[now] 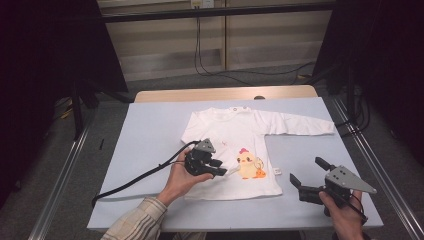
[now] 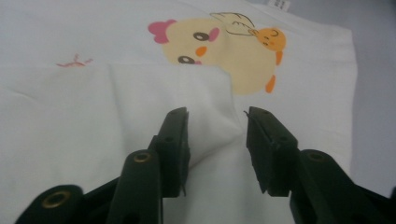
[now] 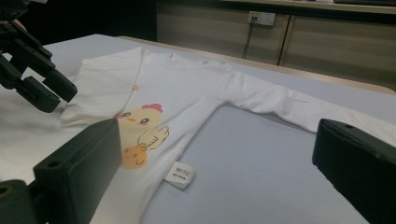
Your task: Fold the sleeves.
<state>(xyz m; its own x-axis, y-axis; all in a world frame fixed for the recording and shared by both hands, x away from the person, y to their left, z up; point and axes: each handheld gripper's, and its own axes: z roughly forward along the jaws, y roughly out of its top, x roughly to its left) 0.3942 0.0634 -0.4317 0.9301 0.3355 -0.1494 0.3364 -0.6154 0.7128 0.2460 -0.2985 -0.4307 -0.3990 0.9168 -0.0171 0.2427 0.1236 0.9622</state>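
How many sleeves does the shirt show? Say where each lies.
2. One sleeve lies stretched out toward the right; the other sleeve is folded over the shirt front, by the left gripper.

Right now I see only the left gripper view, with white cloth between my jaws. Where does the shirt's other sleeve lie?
Observer: The other sleeve lies flat, stretched out toward the right side of the table.
Operator: And the right gripper?
Observer: The right gripper is to the right of the hem of the shirt, over bare table, jaws wide open and empty.
Operator: Where does the neckline point?
Observer: The neckline points to the table's far edge.
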